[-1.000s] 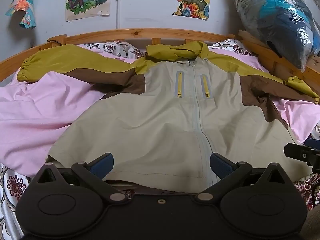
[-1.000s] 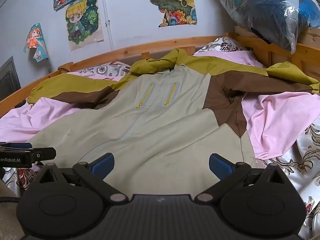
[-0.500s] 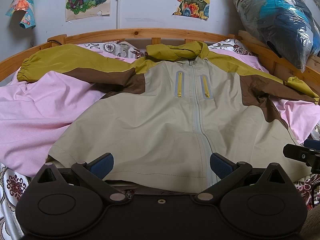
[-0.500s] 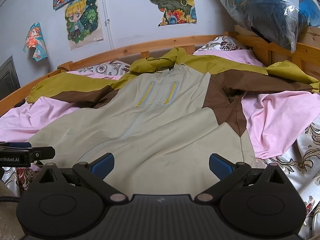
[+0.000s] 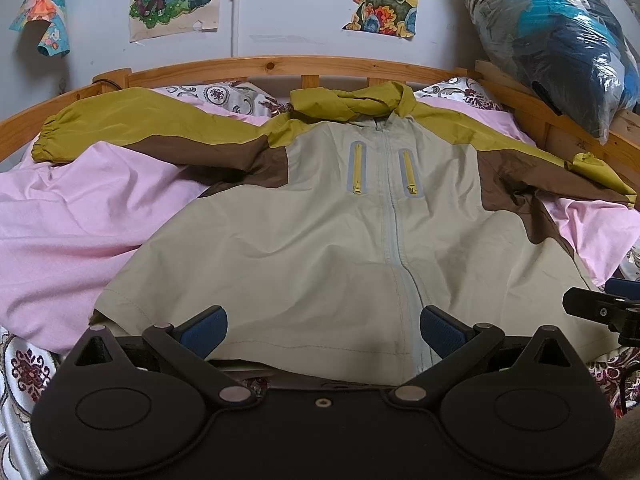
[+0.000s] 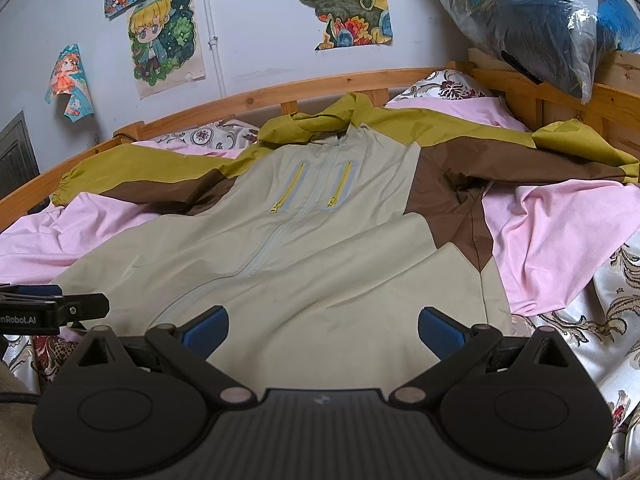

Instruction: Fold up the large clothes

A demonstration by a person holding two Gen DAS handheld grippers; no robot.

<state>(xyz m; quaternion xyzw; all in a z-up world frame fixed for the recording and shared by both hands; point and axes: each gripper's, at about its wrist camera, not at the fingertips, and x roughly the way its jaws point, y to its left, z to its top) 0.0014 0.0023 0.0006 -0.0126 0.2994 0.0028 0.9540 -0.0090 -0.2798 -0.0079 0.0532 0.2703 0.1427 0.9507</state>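
A beige, brown and olive hooded jacket point(image 5: 320, 232) lies flat, front up and zipped, on a pink sheet, sleeves spread to both sides. It also shows in the right wrist view point(image 6: 320, 248). My left gripper point(image 5: 322, 326) is open and empty, hovering over the hem at its left half. My right gripper point(image 6: 322, 326) is open and empty over the hem's right half. The right gripper's tip point(image 5: 600, 312) shows at the right edge of the left wrist view; the left gripper's tip point(image 6: 56, 312) shows at the left edge of the right wrist view.
A pink sheet point(image 5: 80, 216) covers a bed with a wooden rail point(image 5: 280, 68) at the far side. A plastic-wrapped bundle point(image 5: 560, 40) sits on the rail at the far right. Patterned bedding point(image 6: 600, 320) lies at the near right. Posters hang on the wall.
The view of both grippers has shifted only slightly; the jacket lies as before and both grippers stay open.
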